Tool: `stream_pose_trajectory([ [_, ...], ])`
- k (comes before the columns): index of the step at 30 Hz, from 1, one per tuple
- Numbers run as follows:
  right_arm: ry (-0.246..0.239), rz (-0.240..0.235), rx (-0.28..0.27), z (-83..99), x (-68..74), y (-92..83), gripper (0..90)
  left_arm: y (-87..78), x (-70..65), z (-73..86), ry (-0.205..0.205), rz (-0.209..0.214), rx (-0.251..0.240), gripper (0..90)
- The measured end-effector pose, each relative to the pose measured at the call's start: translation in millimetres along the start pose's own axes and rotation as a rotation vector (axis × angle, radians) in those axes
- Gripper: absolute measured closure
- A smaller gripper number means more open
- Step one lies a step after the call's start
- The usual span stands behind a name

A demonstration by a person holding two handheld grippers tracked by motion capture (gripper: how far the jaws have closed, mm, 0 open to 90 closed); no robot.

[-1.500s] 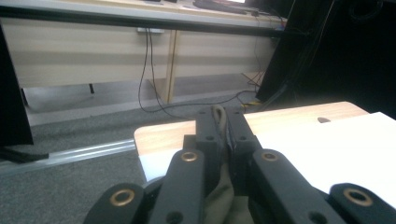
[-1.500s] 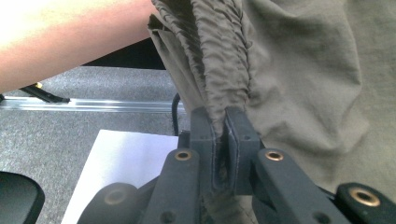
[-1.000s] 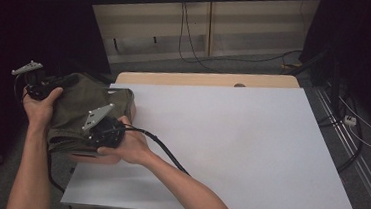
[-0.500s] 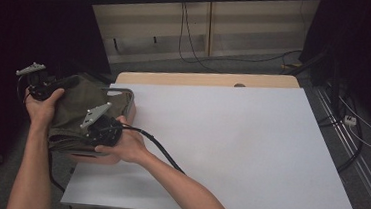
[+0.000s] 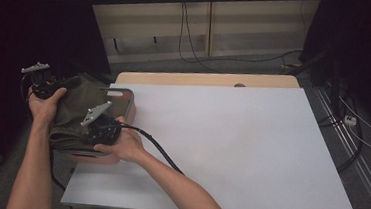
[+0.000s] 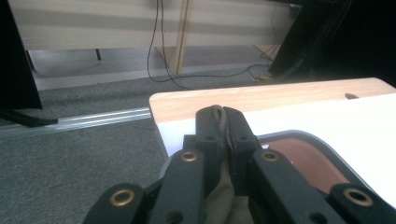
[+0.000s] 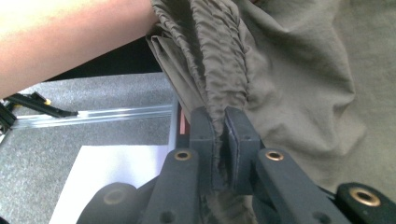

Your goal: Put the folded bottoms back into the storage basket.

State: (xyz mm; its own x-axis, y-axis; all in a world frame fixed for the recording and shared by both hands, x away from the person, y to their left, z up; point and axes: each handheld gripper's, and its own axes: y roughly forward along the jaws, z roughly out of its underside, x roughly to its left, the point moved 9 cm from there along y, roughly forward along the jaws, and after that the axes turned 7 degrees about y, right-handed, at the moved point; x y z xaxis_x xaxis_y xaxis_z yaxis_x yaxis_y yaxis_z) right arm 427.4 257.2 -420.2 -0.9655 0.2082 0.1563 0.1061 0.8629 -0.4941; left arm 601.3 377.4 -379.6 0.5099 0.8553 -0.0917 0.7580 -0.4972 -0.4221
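While lifted slightly off the tray (image 5: 124, 95) | both tongs, left (image 6: 223, 122) and right (image 7: 223, 122), clamp the cloth (image 5: 75, 107) | removal underway

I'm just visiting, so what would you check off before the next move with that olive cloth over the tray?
1. Left gripper clamped on the olive cloth: ok, a fold sits between the shut jaws.
2. Right gripper clamped on the cloth: ok, the gathered hem is pinched.
3. Cloth lifted free of the tray: cannot tell, it drapes over it.
4. White tabletop has bare room to spread the cloth: ok.
5. Right gripper's cable not tangled in the cloth: ok, it trails along the forearm.
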Motion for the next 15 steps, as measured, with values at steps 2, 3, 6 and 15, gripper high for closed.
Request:
stream_pose_trajectory([
  [2, 0.002, -0.003, 0.002, 0.6, -1.3, 1.4, 83.2, 0.9, 0.6, -0.1, 0.001, 0.001, 0.001, 86.2],
  [3, 0.002, -0.002, 0.008, 0.9, -1.9, 2.9, 83.2, 1.5, 0.9, -0.3, 0.001, 0.001, 0.001, 86.2],
  [6, 0.009, -0.001, 0.012, 0.5, -3.4, 6.3, 83.0, 2.3, 1.8, -0.6, 0.002, -0.002, 0.005, 86.2],
  [15, 0.007, -0.010, 0.040, 7.3, -4.4, 11.8, 81.9, 4.4, 1.0, 3.6, -0.003, 0.001, -0.015, 86.2],
])
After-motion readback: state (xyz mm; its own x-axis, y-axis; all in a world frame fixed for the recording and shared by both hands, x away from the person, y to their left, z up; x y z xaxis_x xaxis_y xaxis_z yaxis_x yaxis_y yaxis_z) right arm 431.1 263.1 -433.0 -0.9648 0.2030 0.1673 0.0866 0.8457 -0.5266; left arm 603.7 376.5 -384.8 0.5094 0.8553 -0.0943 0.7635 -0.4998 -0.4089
